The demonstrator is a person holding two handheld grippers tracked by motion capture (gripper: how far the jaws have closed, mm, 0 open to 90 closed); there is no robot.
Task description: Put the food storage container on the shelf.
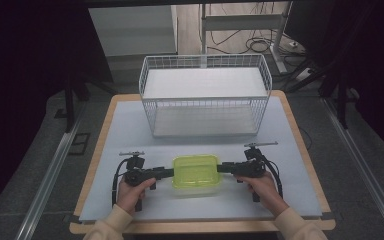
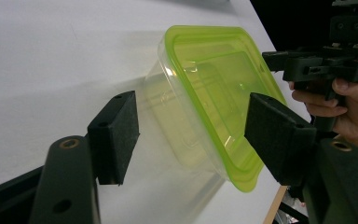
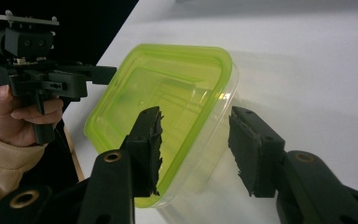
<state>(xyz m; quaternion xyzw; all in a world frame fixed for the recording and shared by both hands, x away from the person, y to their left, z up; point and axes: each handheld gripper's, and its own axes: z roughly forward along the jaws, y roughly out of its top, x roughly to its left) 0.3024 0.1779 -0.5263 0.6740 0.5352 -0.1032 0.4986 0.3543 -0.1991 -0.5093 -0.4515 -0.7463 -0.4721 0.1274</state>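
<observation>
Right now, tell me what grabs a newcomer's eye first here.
The clear container with a lime-green lid sits near the table's front edge. The left gripper and right gripper flank it from either side, each with open jaws straddling an end. Behind stands a white wire basket.

Open mat [image 1: 130,130] is left between the lidded container [image 1: 196,173] and the wire basket [image 1: 205,95], which blocks the far middle of the table [image 1: 102,135]. Bare strips are found to either side of the basket. The container's two short ends are taken up by the left gripper [image 1: 169,173] and right gripper [image 1: 222,168].
</observation>
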